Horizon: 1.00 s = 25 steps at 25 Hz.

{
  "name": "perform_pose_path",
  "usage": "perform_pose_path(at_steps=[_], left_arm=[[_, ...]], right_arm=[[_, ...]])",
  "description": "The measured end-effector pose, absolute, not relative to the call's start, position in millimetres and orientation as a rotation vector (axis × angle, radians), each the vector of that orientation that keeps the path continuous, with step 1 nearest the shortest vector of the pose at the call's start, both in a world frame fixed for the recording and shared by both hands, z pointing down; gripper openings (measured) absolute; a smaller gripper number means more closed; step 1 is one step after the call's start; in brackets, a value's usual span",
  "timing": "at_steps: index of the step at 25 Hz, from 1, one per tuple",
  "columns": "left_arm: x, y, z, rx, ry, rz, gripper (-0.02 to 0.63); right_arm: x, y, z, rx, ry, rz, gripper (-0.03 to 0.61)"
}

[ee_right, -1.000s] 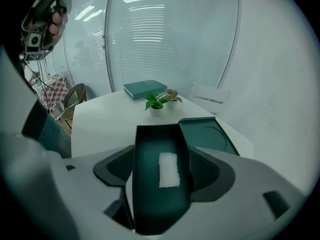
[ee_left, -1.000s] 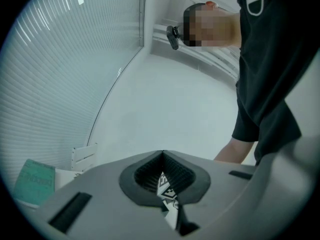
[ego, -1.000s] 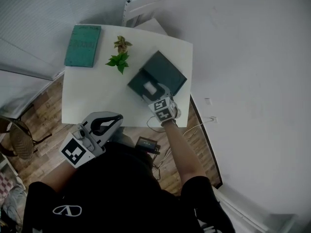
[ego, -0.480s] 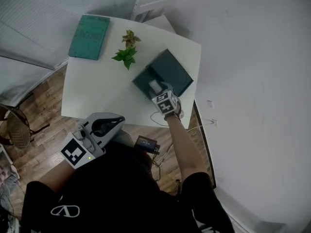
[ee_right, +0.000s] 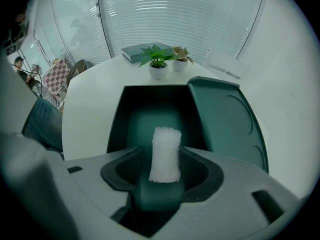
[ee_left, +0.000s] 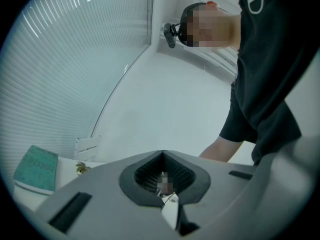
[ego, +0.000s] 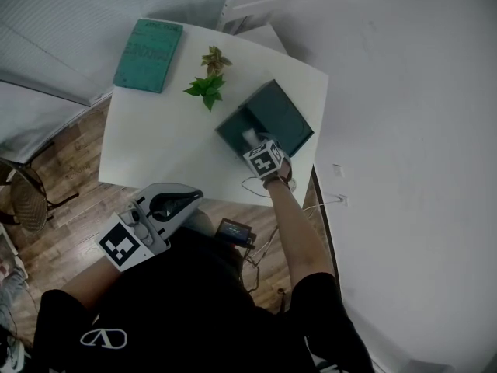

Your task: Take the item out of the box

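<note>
The white fuzzy pad (ee_right: 166, 143) stands upright inside the open dark green box (ee_right: 131, 115), close to its near wall, and sits right between the jaws of the right gripper (ee_right: 165, 156). Those jaws are closing on it, and their ribbed pads already lie against its two long sides. In the head view the pad (ego: 248, 135) shows as a pale patch in the box (ego: 228, 134), just ahead of the right gripper (ego: 255, 143) and its marker cube. The box's lid (ee_right: 227, 119) is swung open to the right and lies flat beside the box body. The box rests near the right edge of a white table (ego: 155, 146). Beyond it on the table stand two small potted plants side by side, a green-leaved plant (ee_right: 156, 59) and a paler plant (ee_right: 181, 54). A teal book (ego: 148, 45) lies at the far left corner, well apart from the box. The left gripper (ego: 185, 198) is off the table's near edge, above the wooden floor (ego: 66, 181) and close to the person's body. Its jaws are pressed together with nothing between them (ee_left: 162, 156).
</note>
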<state>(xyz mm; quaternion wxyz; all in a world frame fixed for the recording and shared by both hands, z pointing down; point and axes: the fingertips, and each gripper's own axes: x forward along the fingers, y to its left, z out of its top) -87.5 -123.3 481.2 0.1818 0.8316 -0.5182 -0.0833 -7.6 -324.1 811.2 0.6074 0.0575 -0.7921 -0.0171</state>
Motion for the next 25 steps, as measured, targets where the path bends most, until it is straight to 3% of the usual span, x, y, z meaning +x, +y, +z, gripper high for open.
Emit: perform_pose_path(at_steps=[7,25], left_arm=[[-85,-124,483,2.341,-1.455,-0.237,0.006],[-82,-126,477,2.379,-1.441,-0.242,0.006]], right_arm=[[-4,-328,819,0.123,-1.776,-0.079,0.173],[-8,-329,793,0.143,-1.818,-0.163,0.170]])
